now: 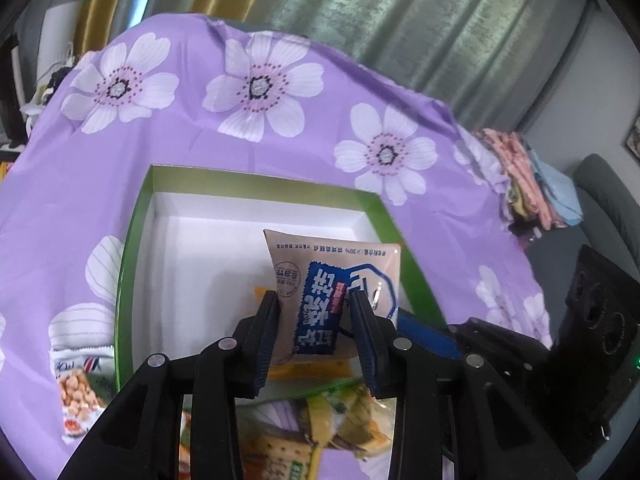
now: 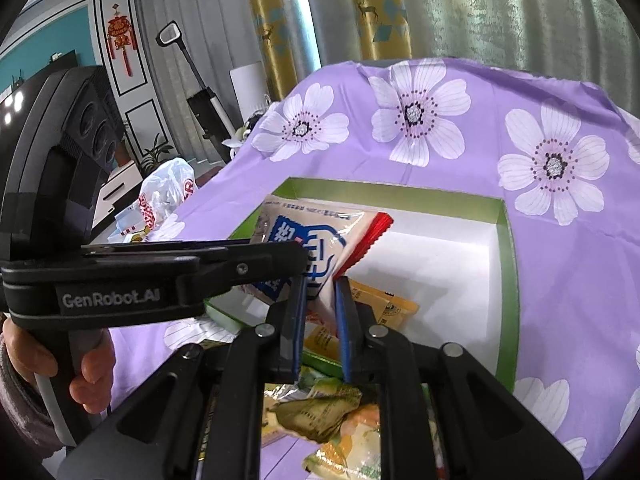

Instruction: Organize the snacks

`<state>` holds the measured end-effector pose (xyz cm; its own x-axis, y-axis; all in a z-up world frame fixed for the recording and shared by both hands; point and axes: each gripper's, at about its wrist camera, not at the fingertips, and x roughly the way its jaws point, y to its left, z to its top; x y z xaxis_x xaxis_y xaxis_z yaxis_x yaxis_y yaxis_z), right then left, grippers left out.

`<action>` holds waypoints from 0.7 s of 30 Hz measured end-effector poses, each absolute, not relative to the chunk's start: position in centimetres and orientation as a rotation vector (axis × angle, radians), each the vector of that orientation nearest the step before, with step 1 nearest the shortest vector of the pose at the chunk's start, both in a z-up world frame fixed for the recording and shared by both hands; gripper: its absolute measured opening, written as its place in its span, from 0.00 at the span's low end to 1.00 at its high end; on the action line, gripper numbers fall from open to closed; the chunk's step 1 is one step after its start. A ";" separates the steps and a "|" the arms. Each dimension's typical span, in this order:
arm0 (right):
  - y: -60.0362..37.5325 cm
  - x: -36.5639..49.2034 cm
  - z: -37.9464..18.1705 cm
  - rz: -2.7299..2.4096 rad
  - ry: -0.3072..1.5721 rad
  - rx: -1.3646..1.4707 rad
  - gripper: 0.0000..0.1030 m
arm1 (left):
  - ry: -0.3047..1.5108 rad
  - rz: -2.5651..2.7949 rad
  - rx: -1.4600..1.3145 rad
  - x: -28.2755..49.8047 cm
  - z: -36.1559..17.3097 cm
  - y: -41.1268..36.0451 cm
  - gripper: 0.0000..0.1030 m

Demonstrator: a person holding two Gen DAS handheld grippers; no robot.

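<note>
A beige snack packet with blue print [image 1: 332, 280] is held over the green-rimmed white box [image 1: 256, 184]. My left gripper [image 1: 316, 312] is shut on the packet's sides. In the right wrist view the same packet [image 2: 316, 224] hangs over the box [image 2: 504, 280], and my right gripper [image 2: 320, 292] is shut on its lower corner, right beside the left gripper's fingers [image 2: 264, 260]. Orange-yellow packets [image 2: 384, 304] lie on the box floor; they also show in the left wrist view [image 1: 312, 368].
A purple flowered cloth [image 1: 200, 128] covers the table. A peanut packet [image 1: 78, 384] lies left of the box. Green and yellow snack packets [image 2: 332, 412] lie on the cloth in front of the box. A white plastic bag [image 2: 168, 192] sits beyond the table's left edge.
</note>
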<state>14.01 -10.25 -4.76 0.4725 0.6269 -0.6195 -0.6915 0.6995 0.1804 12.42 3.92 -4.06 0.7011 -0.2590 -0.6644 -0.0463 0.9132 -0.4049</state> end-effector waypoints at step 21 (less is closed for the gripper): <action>-18.2 10.4 -4.3 0.631 0.741 0.005 0.61 | 0.746 -0.016 -0.453 3.8 -0.7 8.0 0.78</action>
